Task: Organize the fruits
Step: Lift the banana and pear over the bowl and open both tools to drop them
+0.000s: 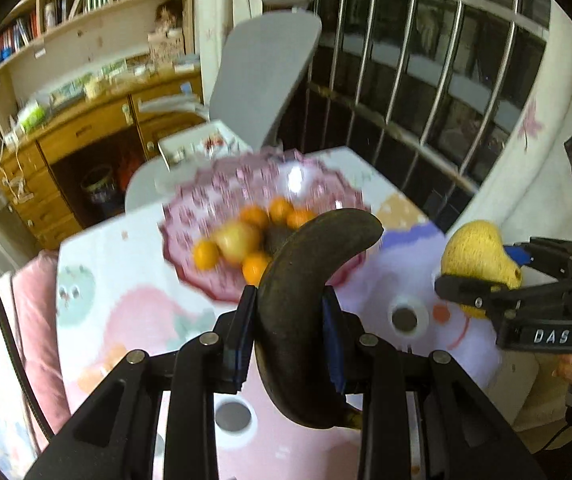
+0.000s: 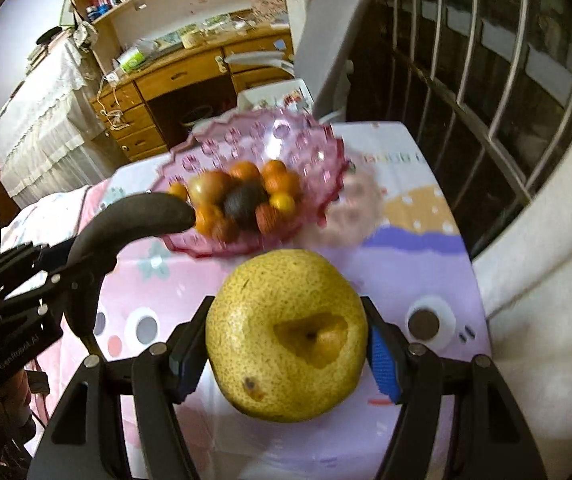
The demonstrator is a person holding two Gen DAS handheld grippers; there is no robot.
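Note:
My left gripper [image 1: 290, 332] is shut on a blackened banana [image 1: 306, 280], held above the table with its tip curving toward the bowl. The same banana [image 2: 134, 216] shows at the left of the right wrist view. My right gripper [image 2: 286, 340] is shut on a speckled yellow pear [image 2: 286, 332]; that pear [image 1: 478, 256] shows at the right of the left wrist view. Ahead stands a pink glass bowl [image 1: 318, 176] [image 2: 318, 140] holding several small oranges [image 1: 206, 254], a pale pear [image 1: 238, 240] and a dark round fruit [image 2: 244, 200].
The table wears a pastel cartoon cloth [image 1: 146, 312] [image 2: 414, 216]. A grey chair [image 1: 262, 76] stands behind the bowl, with a wooden desk and bookshelf [image 1: 86, 128] at the far left. A barred window [image 1: 446, 60] runs along the right, beside a white curtain [image 2: 546, 260].

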